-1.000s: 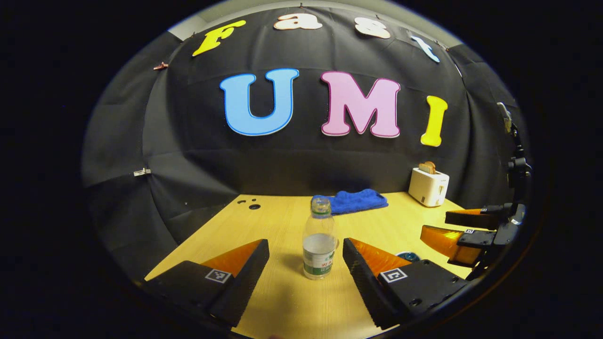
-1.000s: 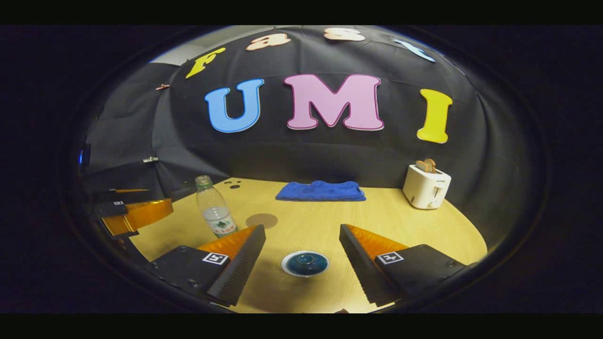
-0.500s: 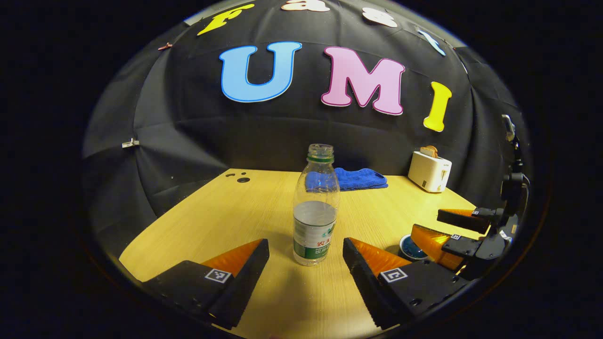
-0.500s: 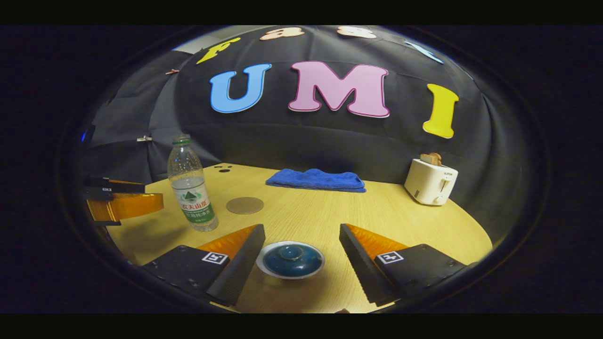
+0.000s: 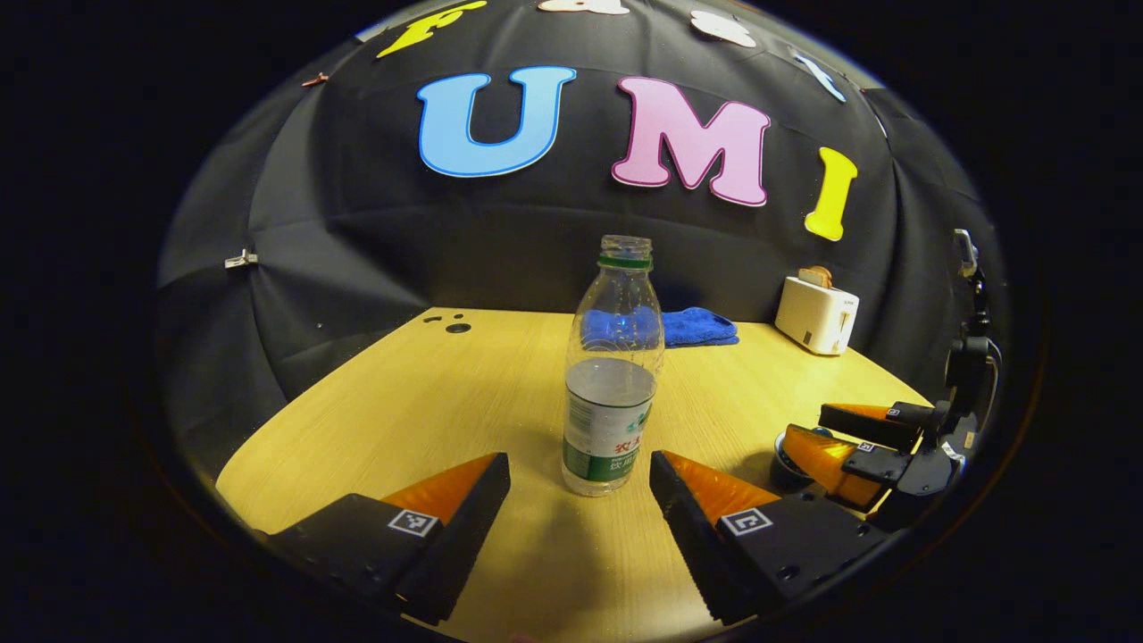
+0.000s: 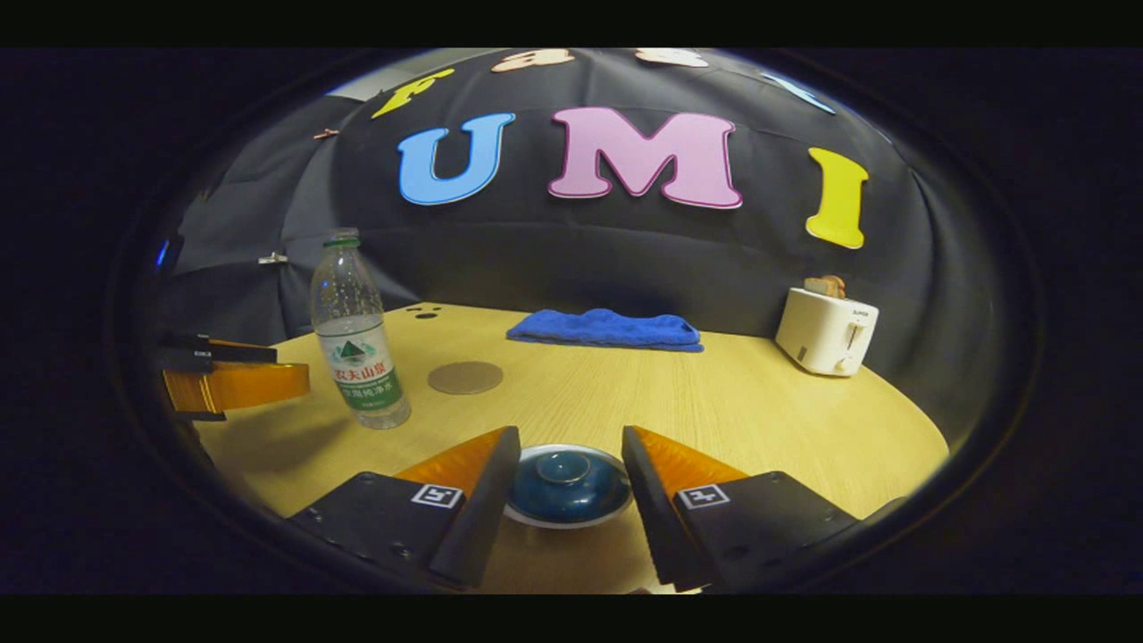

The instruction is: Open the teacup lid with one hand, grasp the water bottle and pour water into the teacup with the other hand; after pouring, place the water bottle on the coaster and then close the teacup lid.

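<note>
Dark blue teacup lid, green-labelled clear bottle, blue towel.

You face a pale wood-grain surface with a rounded edge, closed in behind by a draped black cloth wall. At its back lie a folded blue towel and, to the right, a white toaster.

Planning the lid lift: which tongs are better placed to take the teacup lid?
Right. The right tongs already flank the teacup lid, fingers close either side. The left tongs face the water bottle instead.
</note>
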{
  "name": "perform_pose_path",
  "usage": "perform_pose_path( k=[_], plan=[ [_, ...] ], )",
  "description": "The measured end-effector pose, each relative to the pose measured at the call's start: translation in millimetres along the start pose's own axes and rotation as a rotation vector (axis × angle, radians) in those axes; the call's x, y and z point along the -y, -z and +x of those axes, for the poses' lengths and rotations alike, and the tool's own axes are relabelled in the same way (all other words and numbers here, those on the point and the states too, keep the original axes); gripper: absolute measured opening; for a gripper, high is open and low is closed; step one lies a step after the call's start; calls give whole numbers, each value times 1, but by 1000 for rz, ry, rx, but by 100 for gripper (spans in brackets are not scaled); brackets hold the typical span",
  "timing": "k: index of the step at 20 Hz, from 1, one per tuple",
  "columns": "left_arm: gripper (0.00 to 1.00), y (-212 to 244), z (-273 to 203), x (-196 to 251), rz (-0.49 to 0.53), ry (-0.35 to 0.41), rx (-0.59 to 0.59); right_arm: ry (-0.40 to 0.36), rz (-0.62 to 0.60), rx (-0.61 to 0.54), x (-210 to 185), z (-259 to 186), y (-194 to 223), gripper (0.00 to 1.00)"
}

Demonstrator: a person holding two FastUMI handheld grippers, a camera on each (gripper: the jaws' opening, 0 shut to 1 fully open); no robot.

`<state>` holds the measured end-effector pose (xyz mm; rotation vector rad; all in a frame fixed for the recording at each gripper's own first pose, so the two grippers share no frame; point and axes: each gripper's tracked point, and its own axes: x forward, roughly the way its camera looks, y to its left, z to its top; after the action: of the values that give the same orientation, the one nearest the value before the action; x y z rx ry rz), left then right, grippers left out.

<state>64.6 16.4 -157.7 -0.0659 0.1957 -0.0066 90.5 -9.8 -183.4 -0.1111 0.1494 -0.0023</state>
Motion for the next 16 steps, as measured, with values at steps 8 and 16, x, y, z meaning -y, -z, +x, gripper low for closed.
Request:
perform_pose_path(
  k=[8, 16],
  plan=[
    [99, 4, 4, -3, 6, -5, -5, -26, -39, -1, -5, 1, 0, 63],
    [99, 4, 3, -5, 1, -19, -1, -59, 4, -48, -6, 5, -1, 28]
  ],
)
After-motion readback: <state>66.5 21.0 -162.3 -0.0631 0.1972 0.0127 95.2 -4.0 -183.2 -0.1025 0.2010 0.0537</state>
